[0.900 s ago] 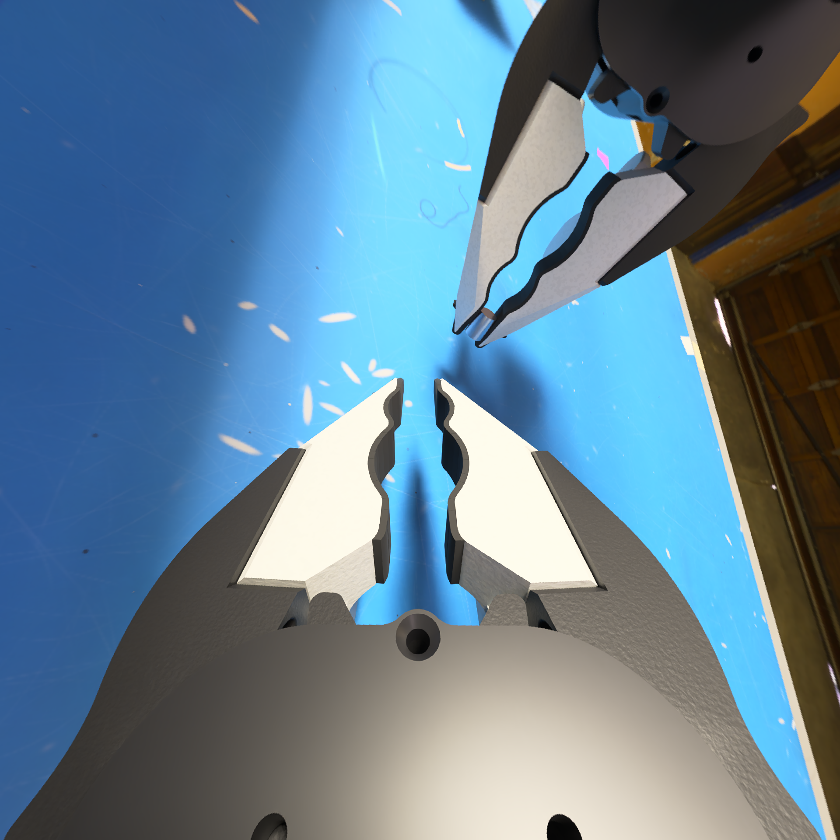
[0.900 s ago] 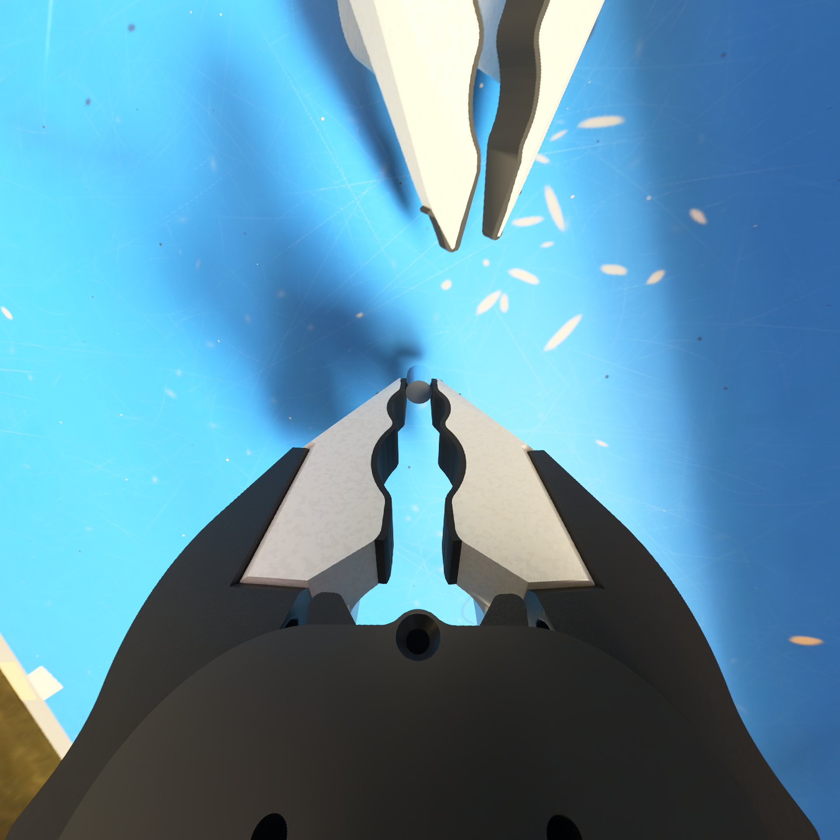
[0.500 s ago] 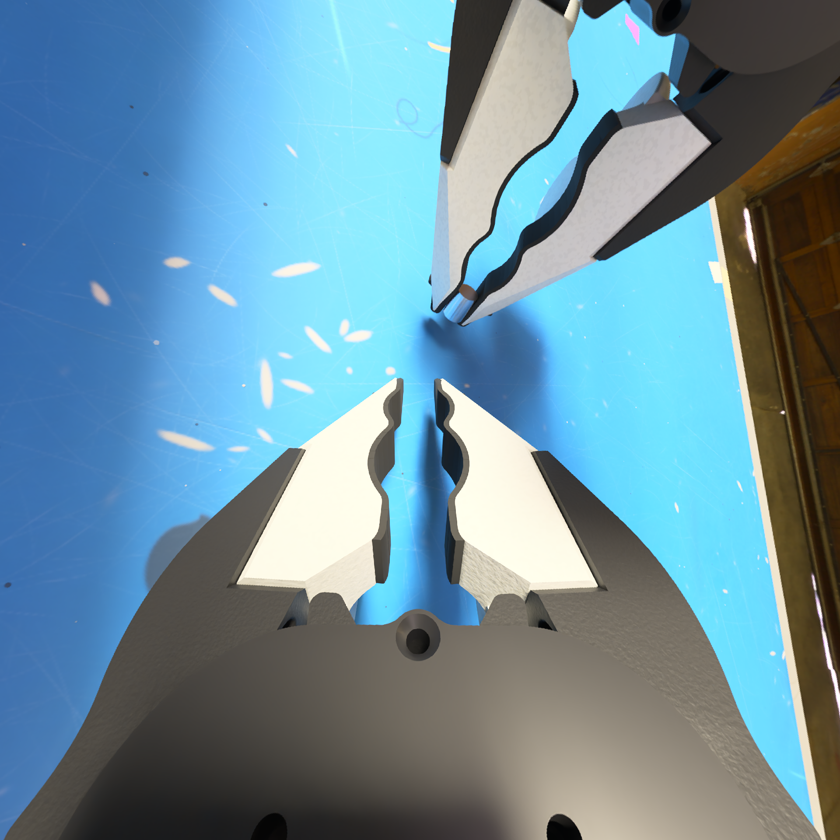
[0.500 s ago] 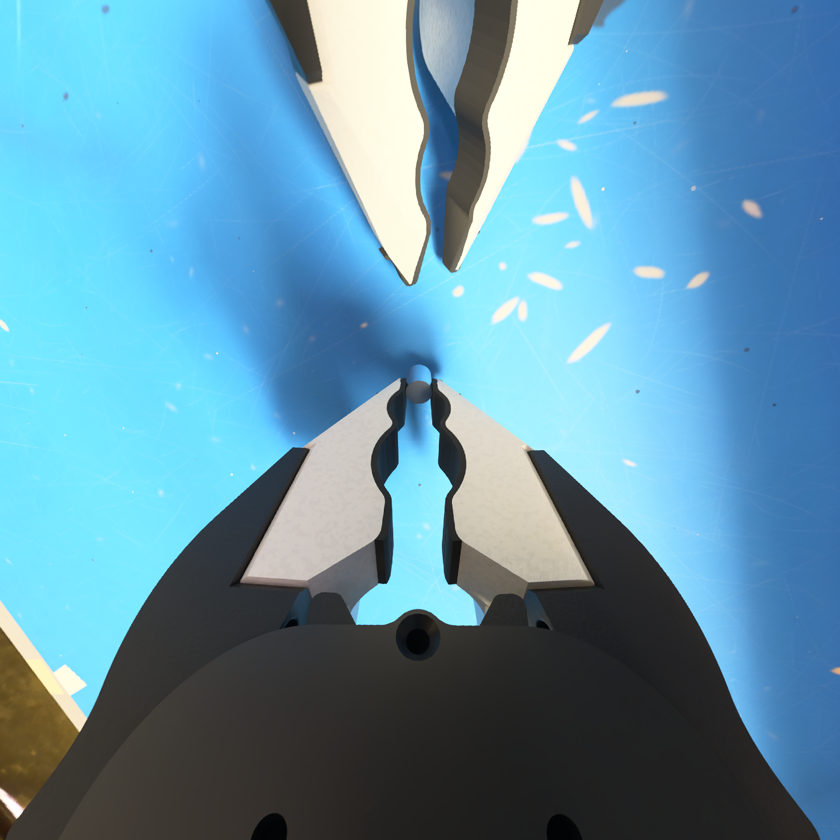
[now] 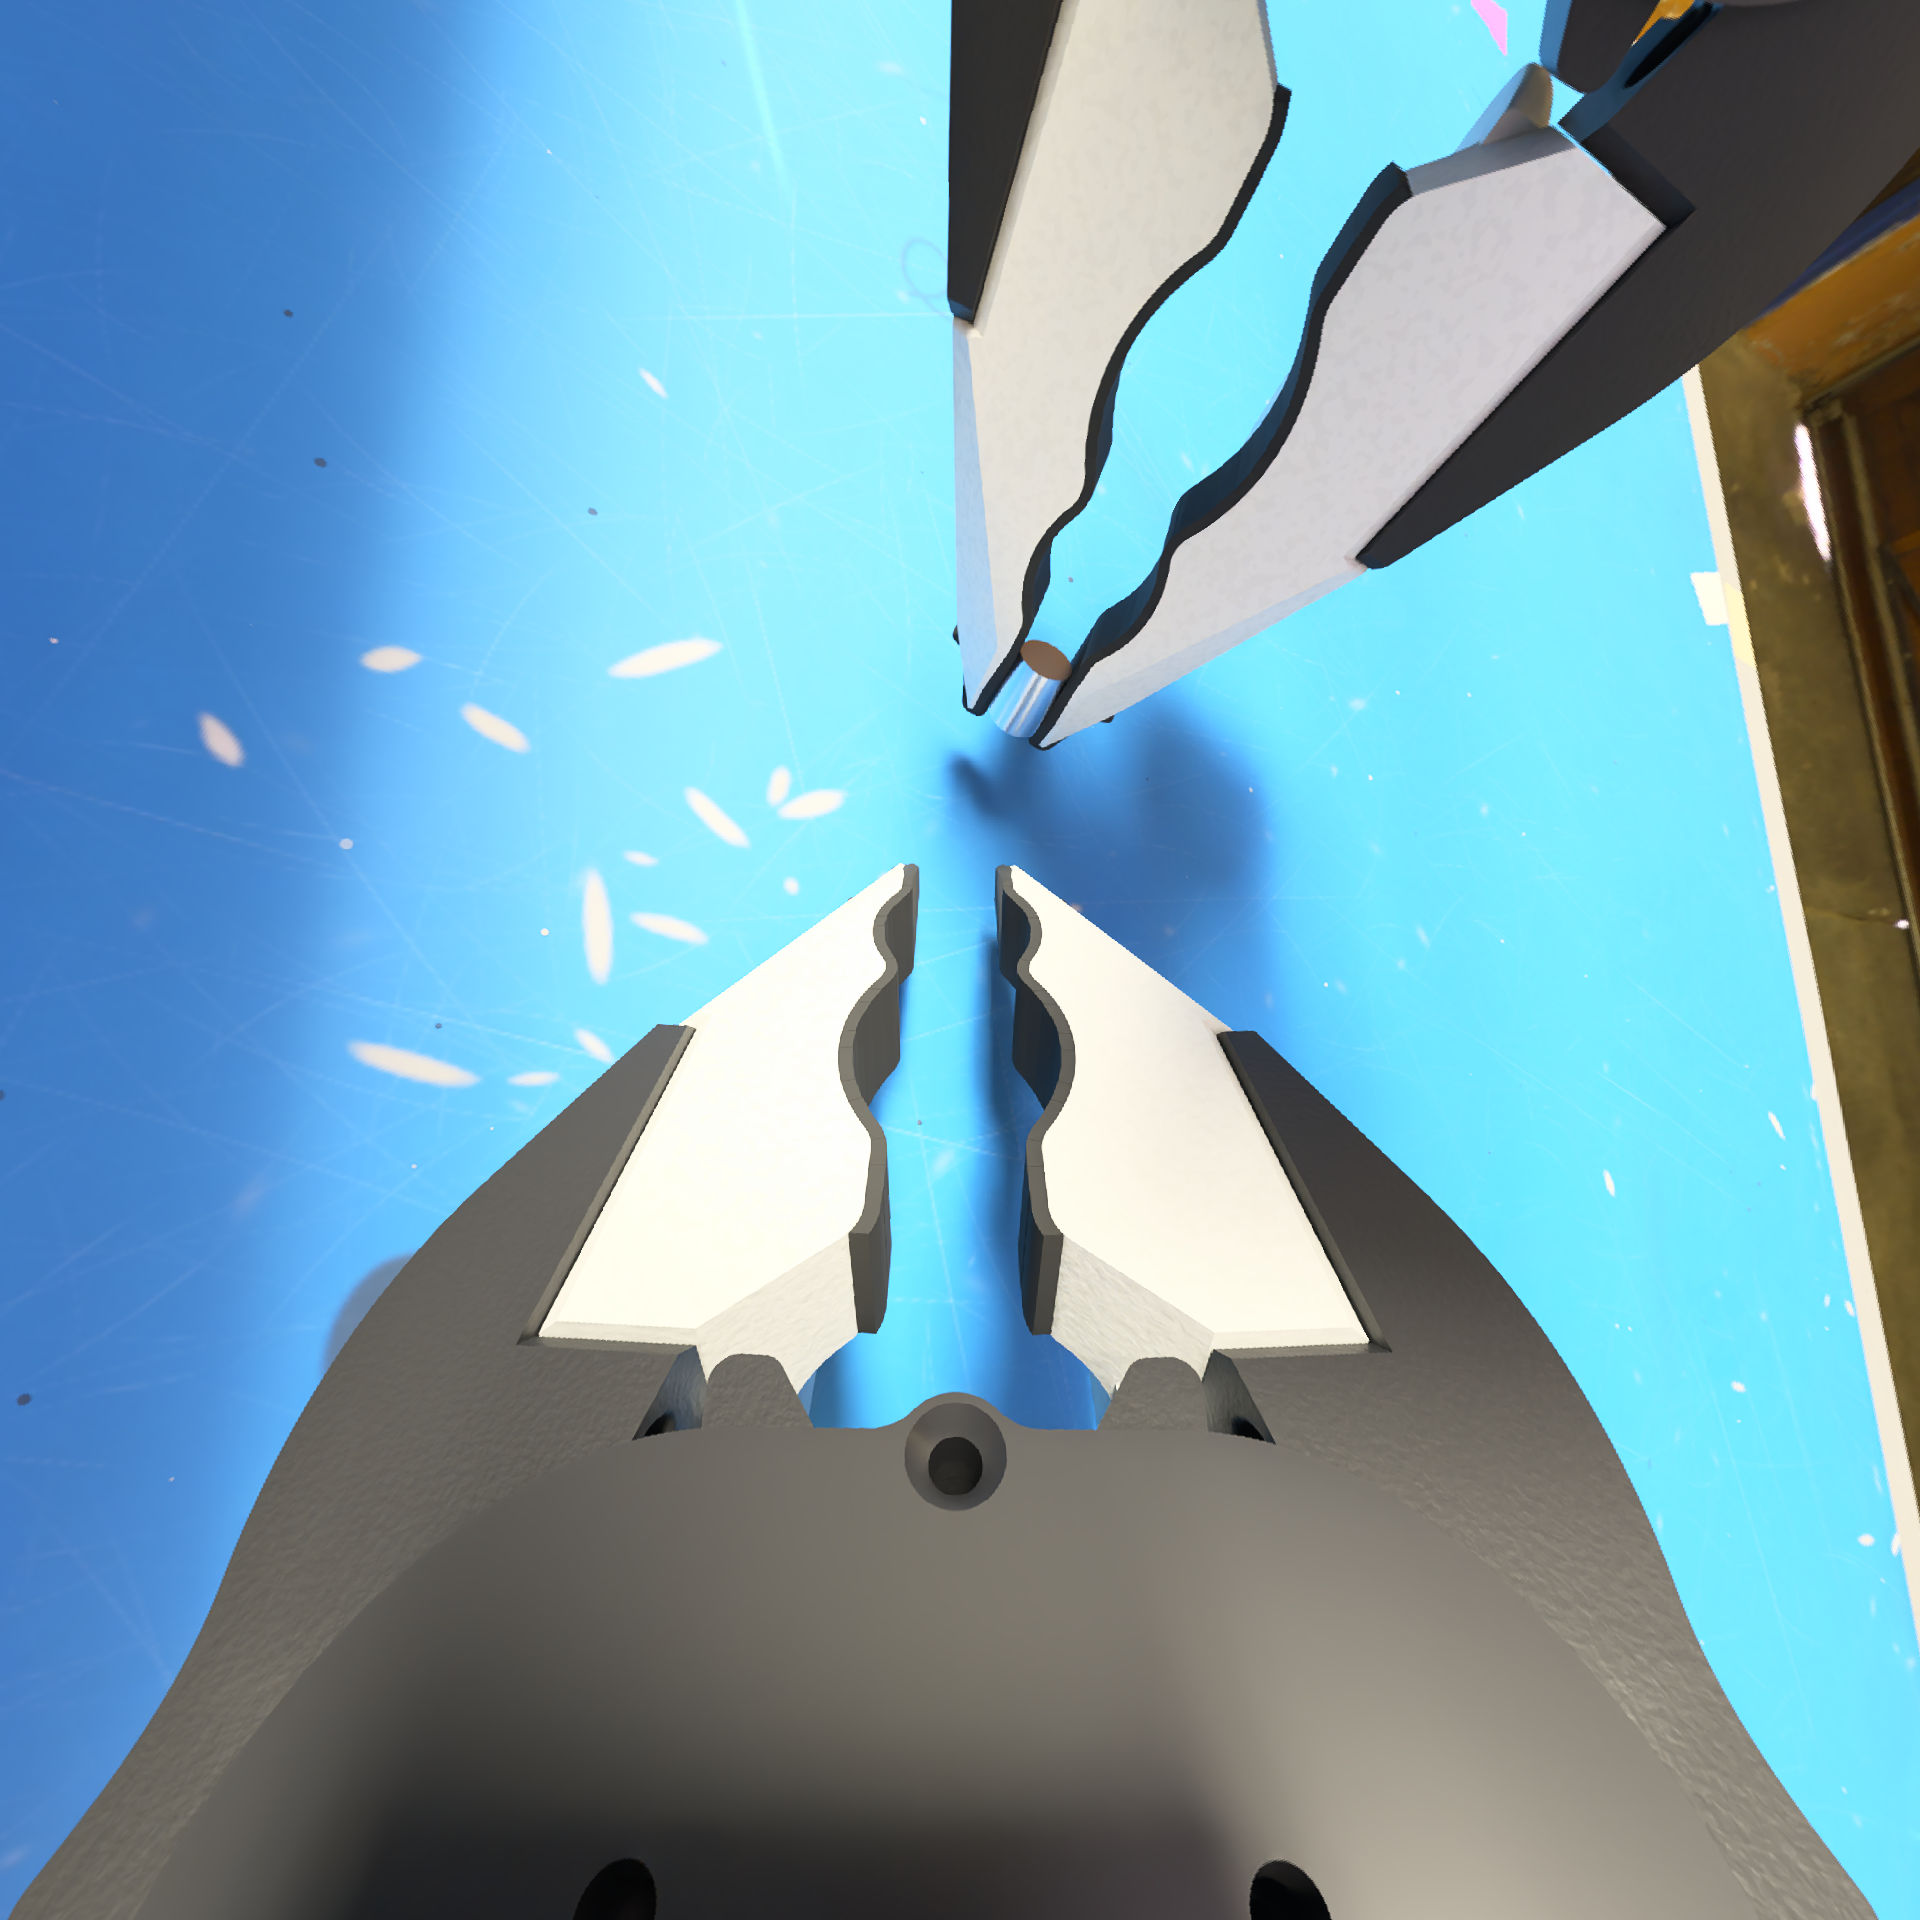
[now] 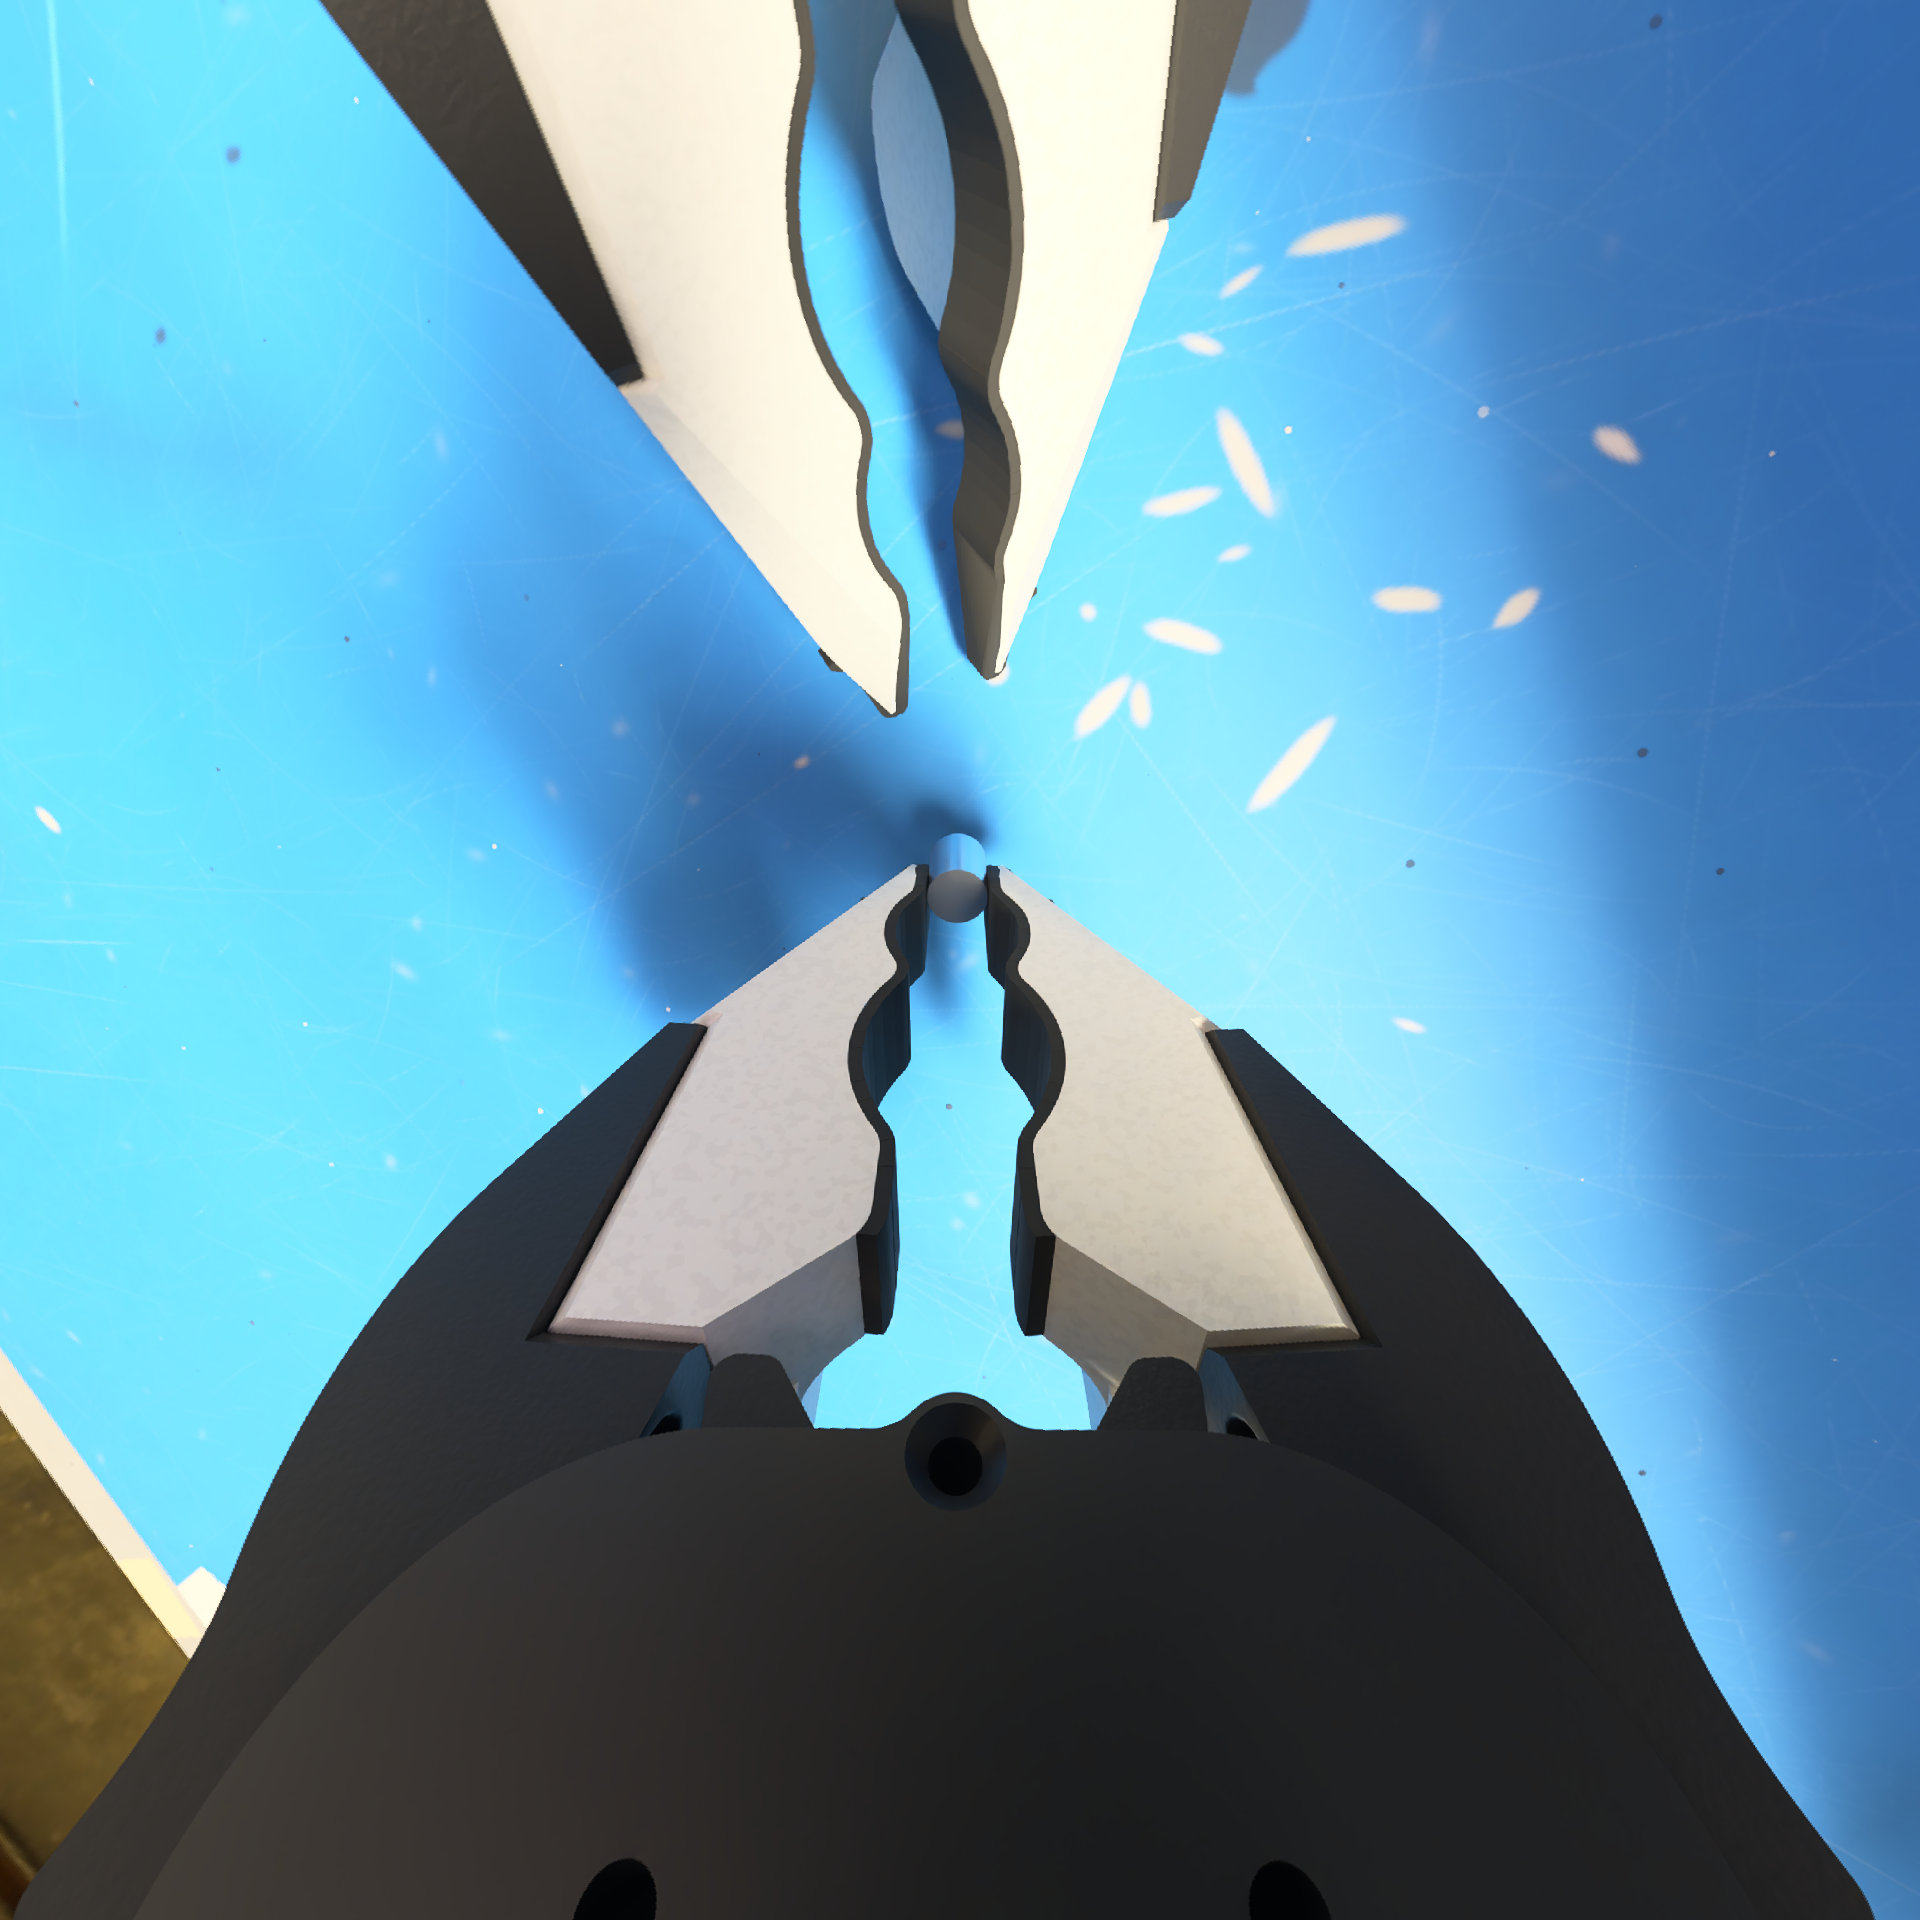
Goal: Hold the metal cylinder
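A small shiny metal cylinder [image 5: 1029,691] is pinched between the fingertips of my right gripper [image 5: 1013,717], the black-bodied one. It is held just above the blue table [image 5: 416,416], with its shadow below it. In the right wrist view the cylinder [image 6: 956,891] sits at the tips of that gripper [image 6: 954,883]. My left gripper [image 5: 956,878], grey-bodied with white fingers, points at the right one from close by. Its fingers stand a narrow gap apart with nothing between them. It also shows in the right wrist view [image 6: 940,686], tip to tip with the right gripper.
The blue table carries pale flecks [image 5: 665,657] and scratches. Its pale edge [image 5: 1766,831] runs down the right of the left wrist view, with brown wooden floor [image 5: 1870,623] beyond. The same edge [image 6: 104,1538] shows at the lower left of the right wrist view.
The two grippers have drawn closer tip to tip. The right gripper has kept its hold and lifted the cylinder slightly off the table. The left fingers' gap is unchanged.
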You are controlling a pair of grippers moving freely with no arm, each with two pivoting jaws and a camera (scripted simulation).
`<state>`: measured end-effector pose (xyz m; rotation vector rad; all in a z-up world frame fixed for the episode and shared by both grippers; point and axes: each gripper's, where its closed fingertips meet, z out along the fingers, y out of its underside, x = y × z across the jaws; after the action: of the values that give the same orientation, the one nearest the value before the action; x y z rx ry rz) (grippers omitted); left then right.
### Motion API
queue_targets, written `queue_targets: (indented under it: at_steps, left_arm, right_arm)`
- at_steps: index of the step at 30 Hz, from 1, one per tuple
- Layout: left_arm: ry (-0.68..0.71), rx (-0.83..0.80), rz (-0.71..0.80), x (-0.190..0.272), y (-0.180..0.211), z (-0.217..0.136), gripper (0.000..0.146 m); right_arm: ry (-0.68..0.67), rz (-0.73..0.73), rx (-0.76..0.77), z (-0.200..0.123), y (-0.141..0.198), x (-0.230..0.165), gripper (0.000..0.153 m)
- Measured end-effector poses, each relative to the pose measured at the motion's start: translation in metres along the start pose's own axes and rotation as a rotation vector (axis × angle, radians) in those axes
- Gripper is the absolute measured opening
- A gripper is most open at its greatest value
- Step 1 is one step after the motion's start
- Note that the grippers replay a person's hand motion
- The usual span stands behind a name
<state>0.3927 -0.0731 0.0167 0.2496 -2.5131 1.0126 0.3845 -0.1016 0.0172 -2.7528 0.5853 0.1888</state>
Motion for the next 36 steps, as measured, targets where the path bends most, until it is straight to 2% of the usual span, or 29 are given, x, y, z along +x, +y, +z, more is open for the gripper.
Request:
queue_targets:
  at_steps: [26, 36]
  left_arm:
    - [-0.013, -0.006, 0.030, 0.004, -0.002, 0.007, 0.016]
    - [-0.104, -0.061, 0.148, 0.007, -0.002, 0.012, 0.019]
  right_arm:
    - [-0.014, 0.040, -0.019, 0.005, 0.004, 0.002, 0.010]
    - [-0.033, 0.022, 0.014, -0.001, 0.002, 0.001, 0.010]
